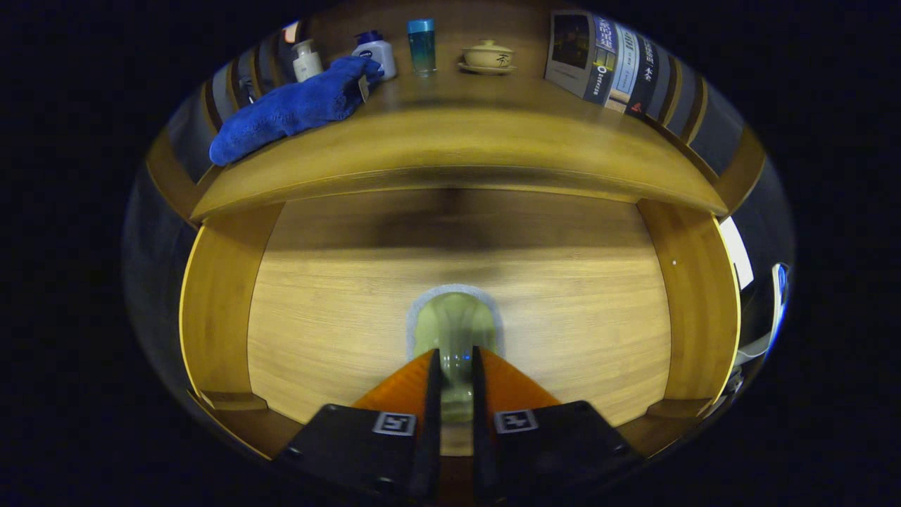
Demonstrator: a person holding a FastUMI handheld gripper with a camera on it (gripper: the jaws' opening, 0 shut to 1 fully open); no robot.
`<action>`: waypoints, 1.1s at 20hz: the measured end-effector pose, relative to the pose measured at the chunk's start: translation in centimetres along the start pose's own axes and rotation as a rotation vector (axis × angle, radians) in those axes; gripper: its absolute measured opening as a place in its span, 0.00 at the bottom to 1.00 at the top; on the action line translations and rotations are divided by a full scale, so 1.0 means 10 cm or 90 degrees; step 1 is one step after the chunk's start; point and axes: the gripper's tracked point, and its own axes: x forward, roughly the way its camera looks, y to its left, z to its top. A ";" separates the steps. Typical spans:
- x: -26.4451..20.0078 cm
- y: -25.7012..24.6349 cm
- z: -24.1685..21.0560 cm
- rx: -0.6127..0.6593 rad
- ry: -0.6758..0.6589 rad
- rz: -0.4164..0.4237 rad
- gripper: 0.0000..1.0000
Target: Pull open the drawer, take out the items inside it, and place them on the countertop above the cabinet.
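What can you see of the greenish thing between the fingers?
The pale green item looks glossy and translucent, like glass or glazed ware, rounded at its far end with a light rim around it. It lies inside the open wooden drawer, on its floor. The gripper has its fingers close on both sides of its near part, seemingly gripping it.

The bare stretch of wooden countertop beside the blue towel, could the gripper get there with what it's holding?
Probably yes: the gripper, shut on the pale green glass piece, faces open wooden countertop right of the blue towel.
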 end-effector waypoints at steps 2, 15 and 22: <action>-0.07 -0.01 0.00 -0.004 -0.007 -0.002 0.26; -0.96 -0.08 0.18 -0.016 -0.056 -0.009 0.26; -1.38 -0.05 0.42 -0.028 -0.090 -0.012 0.26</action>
